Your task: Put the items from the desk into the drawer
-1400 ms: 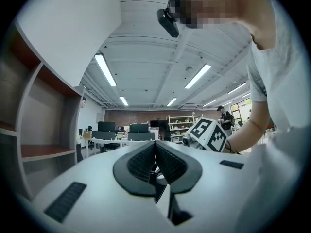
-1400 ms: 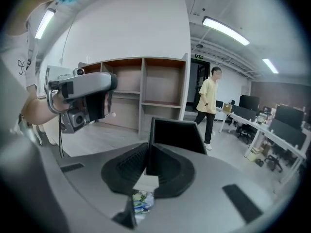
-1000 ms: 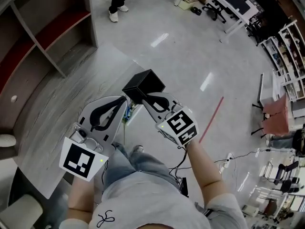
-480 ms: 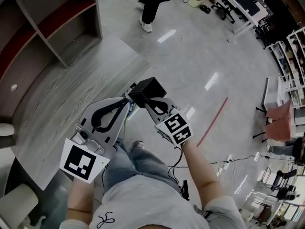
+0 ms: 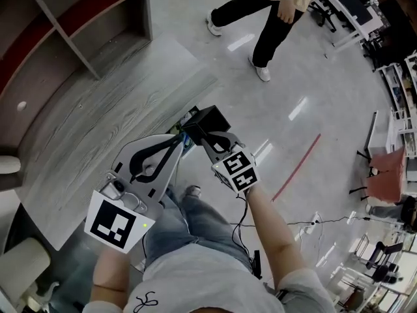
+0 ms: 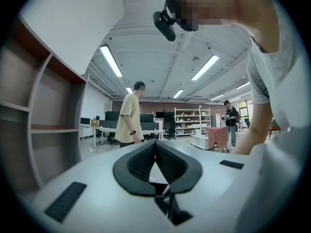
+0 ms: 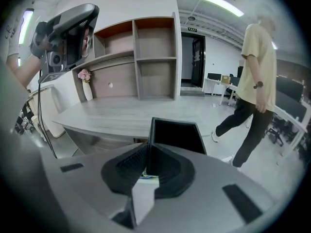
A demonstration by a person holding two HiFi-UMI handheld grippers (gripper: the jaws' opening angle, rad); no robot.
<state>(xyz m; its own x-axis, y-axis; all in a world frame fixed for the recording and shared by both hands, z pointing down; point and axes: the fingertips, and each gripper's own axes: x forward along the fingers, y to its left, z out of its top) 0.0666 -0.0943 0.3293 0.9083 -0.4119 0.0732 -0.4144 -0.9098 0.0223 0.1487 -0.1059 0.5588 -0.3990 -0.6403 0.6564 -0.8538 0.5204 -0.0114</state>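
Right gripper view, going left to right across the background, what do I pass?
In order: left gripper → flower vase → shelves → doorway → person. The black box clamped in the jaws spans the middle, so it's left out.

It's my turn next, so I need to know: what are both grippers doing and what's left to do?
Right gripper: shut on one wall of the black box, held in the air beside the desk.
Left gripper: shut, empty.
Desk: a vase of flowers at the back; I see no other items.
Done: box in hand. Left: put it in the drawer, which no view shows.
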